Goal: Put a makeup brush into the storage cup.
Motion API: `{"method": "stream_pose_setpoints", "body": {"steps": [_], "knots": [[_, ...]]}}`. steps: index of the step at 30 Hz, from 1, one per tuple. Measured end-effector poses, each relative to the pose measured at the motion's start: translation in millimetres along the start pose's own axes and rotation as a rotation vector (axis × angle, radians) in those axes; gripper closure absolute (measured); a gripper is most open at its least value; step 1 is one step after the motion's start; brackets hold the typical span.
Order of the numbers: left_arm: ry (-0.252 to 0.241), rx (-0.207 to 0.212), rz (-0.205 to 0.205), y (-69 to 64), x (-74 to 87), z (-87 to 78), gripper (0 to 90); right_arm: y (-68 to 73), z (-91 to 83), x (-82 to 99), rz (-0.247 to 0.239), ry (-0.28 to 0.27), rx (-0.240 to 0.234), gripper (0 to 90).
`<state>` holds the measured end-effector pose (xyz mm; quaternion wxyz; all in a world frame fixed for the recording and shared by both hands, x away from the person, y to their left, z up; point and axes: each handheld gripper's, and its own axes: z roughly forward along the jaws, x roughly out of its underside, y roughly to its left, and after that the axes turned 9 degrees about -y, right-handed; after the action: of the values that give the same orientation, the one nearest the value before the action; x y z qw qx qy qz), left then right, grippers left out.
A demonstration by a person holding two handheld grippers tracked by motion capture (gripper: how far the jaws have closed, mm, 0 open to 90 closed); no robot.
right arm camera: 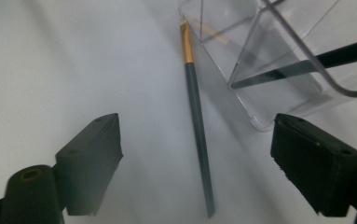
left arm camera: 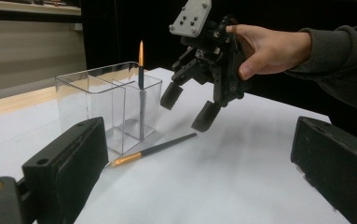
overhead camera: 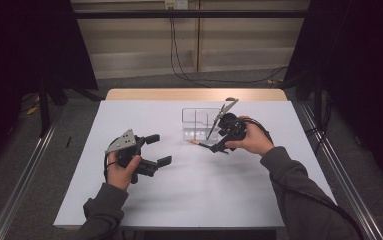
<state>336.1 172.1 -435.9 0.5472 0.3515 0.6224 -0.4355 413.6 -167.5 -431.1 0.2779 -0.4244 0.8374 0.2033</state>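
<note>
A thin dark brush (right arm camera: 197,135) with a gold ferrule lies flat on the white tabletop (overhead camera: 199,195), just beside the front wall of a clear divided holder (left arm camera: 106,100) in which a second brush (left arm camera: 140,88) already stands upright. The right tool (left arm camera: 190,108) hangs directly above the lying brush, jaws spread wide and empty. In the right gripper view the brush's long axis runs away from the camera, crossing the gap between the jaws, so a straight descent would likely close across the handle. The left tool (overhead camera: 158,149), also open and holding nothing, sits well apart to the left, so the right hand looks the likely one to pick it up.
</note>
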Motion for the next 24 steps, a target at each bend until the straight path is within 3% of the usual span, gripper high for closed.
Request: {"method": "stream_pose_setpoints", "body": {"steps": [5, 14, 24], "knots": [[-0.001, 0.0, 0.002, -0.1, -0.6, 0.2, 3.7, 2.5, 3.9, -1.1, -0.02, 0.018, -0.012, 23.7], [-0.005, -0.002, 0.002, 0.2, -0.7, -0.5, 3.7, 3.0, 8.4, -0.8, -0.036, 0.048, -0.01, 43.8], [-0.001, 0.0, 0.002, 0.4, 0.2, 0.1, 3.7, 1.4, 10.8, 0.3, -0.049, 0.062, 0.001, 53.2]]}}
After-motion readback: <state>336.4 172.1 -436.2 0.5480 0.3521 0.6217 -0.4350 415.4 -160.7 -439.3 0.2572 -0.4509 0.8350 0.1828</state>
